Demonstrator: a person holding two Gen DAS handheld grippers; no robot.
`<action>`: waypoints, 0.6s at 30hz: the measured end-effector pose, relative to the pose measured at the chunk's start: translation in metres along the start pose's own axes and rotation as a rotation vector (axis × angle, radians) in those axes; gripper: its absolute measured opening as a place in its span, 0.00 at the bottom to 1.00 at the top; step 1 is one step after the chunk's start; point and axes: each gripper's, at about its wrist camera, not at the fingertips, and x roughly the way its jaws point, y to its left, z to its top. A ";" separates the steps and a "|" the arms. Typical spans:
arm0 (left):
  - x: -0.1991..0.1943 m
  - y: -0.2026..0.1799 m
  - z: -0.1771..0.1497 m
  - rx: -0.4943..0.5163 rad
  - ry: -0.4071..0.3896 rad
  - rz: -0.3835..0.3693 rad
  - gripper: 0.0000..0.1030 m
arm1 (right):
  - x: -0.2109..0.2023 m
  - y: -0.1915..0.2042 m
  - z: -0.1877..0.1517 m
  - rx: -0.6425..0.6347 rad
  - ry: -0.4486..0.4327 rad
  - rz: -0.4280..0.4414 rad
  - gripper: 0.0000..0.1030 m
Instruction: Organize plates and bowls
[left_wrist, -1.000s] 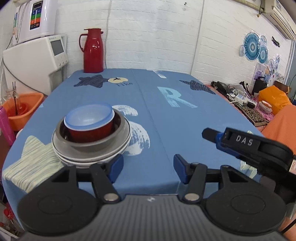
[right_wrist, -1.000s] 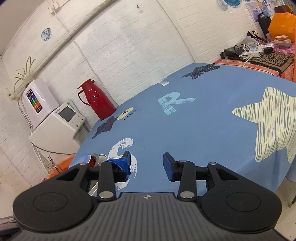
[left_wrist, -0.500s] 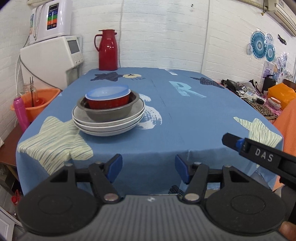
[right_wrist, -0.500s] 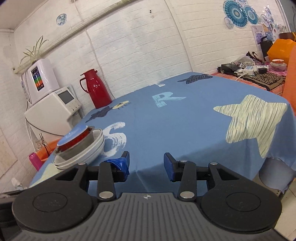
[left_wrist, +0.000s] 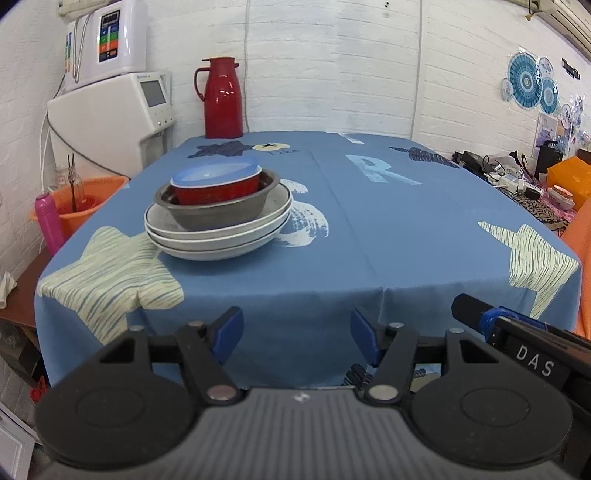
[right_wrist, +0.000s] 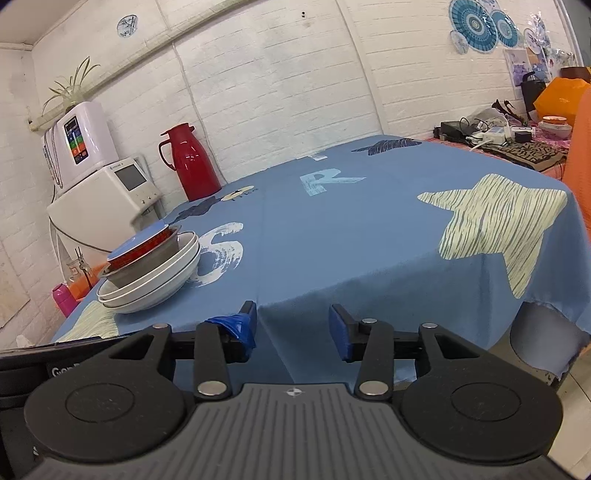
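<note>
Blue cloth printed with pale stars and a letter R covers the table (left_wrist: 369, 229), and the dishes sit in one stack on its left half, back from the near edge. At the bottom are two white plates (left_wrist: 218, 236), nested one inside the other. A grey bowl (left_wrist: 218, 214) rests in them, and a red bowl (left_wrist: 216, 188) sits inside that, with a light blue dish or lid (left_wrist: 216, 170) on top; the low angle does not show which. In the right wrist view the same stack (right_wrist: 147, 275) leans slightly toward the wall side.

Both grippers hang off the near edge of the table, below the tabletop level, well apart from the stack. The left gripper (left_wrist: 295, 336) has its jaws spread wide with nothing between them. The right gripper (right_wrist: 293, 328) is likewise parted and empty, and its left fingertip (right_wrist: 240, 326) carries a wrinkled blue wrap.

At the far end of the table a red thermos jug (left_wrist: 221, 99) stands upright near the white brick wall. Off the left side are a white appliance (left_wrist: 110, 118), an orange basin (left_wrist: 88, 199) and a pink bottle (left_wrist: 50, 221).
</note>
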 end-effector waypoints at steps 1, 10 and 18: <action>0.000 -0.001 0.000 0.009 -0.001 -0.003 0.60 | 0.002 -0.001 0.000 0.009 0.006 -0.005 0.27; 0.001 -0.001 -0.004 0.021 0.012 0.011 0.60 | 0.004 0.005 -0.007 0.003 0.030 0.021 0.29; 0.001 -0.002 -0.007 0.035 0.014 0.018 0.60 | 0.005 0.007 -0.009 -0.004 0.028 0.005 0.30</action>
